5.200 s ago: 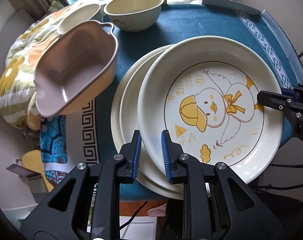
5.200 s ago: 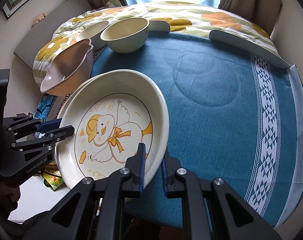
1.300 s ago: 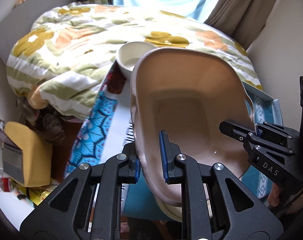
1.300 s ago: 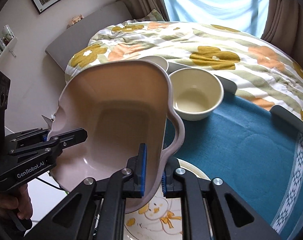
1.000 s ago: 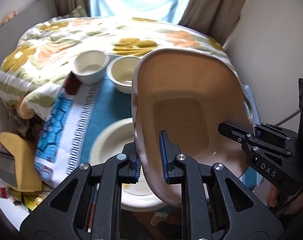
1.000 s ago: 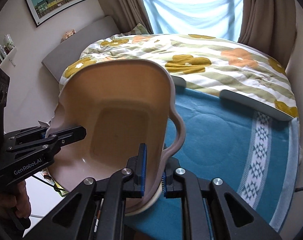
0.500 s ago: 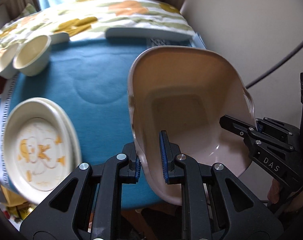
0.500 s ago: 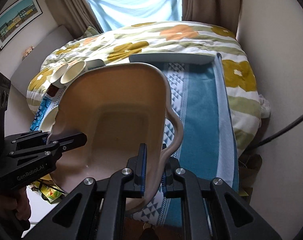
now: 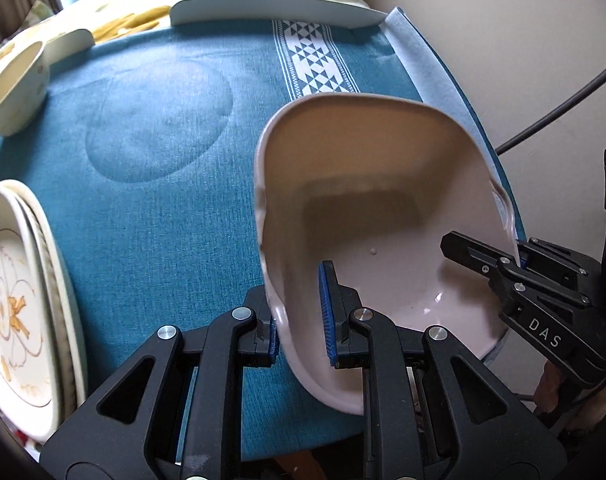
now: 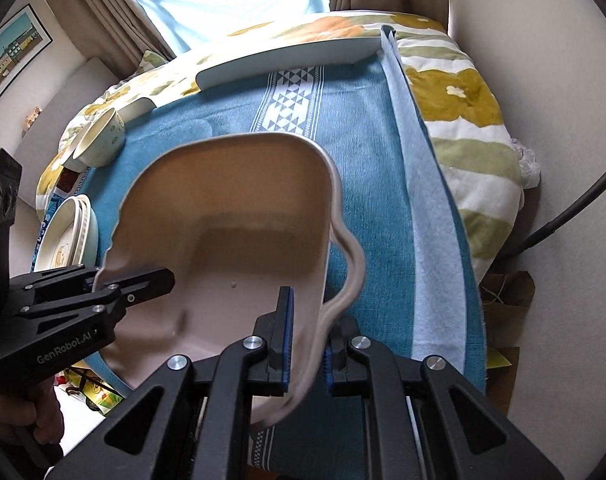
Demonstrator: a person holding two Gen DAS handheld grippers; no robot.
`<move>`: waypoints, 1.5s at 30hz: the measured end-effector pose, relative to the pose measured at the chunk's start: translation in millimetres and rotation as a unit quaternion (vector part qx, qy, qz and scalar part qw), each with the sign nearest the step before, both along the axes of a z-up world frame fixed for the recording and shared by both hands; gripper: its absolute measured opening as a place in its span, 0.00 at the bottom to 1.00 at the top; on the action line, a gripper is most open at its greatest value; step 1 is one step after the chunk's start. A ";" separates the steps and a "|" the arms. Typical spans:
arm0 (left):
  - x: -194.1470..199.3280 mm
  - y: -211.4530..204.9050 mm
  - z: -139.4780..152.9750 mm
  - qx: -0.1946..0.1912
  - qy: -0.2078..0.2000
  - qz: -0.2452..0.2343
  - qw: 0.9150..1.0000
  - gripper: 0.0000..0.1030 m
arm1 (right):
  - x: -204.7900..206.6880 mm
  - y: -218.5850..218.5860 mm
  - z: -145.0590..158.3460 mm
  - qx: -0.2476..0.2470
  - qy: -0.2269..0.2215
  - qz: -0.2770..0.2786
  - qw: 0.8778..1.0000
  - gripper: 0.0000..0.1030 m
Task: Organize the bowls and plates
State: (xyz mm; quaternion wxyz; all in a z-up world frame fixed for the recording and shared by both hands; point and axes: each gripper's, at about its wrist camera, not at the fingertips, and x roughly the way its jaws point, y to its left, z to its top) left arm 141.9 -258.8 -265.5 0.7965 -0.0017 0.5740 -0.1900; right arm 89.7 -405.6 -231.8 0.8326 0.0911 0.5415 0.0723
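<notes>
A pink rectangular dish (image 9: 367, 216) with handles hangs tilted over the right side of the blue tablecloth (image 9: 151, 184). My left gripper (image 9: 301, 316) is shut on its left rim. My right gripper (image 10: 306, 344) is shut on its right rim by the wavy handle (image 10: 353, 276). In each wrist view the other gripper shows clamped on the far rim: the right gripper (image 9: 515, 258) and the left gripper (image 10: 99, 278). A stack of cream plates (image 9: 19, 304) with a duck drawing lies at the left edge, seen small as the stack of plates (image 10: 69, 232). Cream bowls (image 9: 11, 88) stand at the back left.
A flowered quilt (image 10: 455, 92) lies behind and to the right of the table. A pale blue raised rim (image 9: 271, 8) borders the table's far edge. A black cable (image 10: 575, 208) runs along the wall at the right. A person's hand (image 10: 19, 412) holds the left gripper's handle.
Both grippers have carried the pink dish from over the plates to the right side of the table and lowered it. The plates now sit far to the left.
</notes>
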 end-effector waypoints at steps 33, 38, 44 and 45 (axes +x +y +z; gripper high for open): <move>-6.1 -18.5 -1.6 0.040 -0.018 -0.033 0.999 0.85 | -11.6 -31.9 -3.3 0.101 0.004 -0.100 0.990 0.53; -12.9 -14.7 8.5 0.042 -0.020 -0.036 0.998 0.85 | -17.6 -31.9 10.5 0.096 -0.007 -0.102 0.990 0.53; -39.0 19.0 69.0 0.042 -0.066 -0.006 0.997 0.85 | -27.3 -18.9 65.7 0.067 -0.052 -0.071 0.994 0.53; -44.1 28.6 84.9 0.042 -0.080 0.005 0.996 0.85 | -27.4 -14.3 78.1 0.064 -0.062 -0.062 0.994 0.53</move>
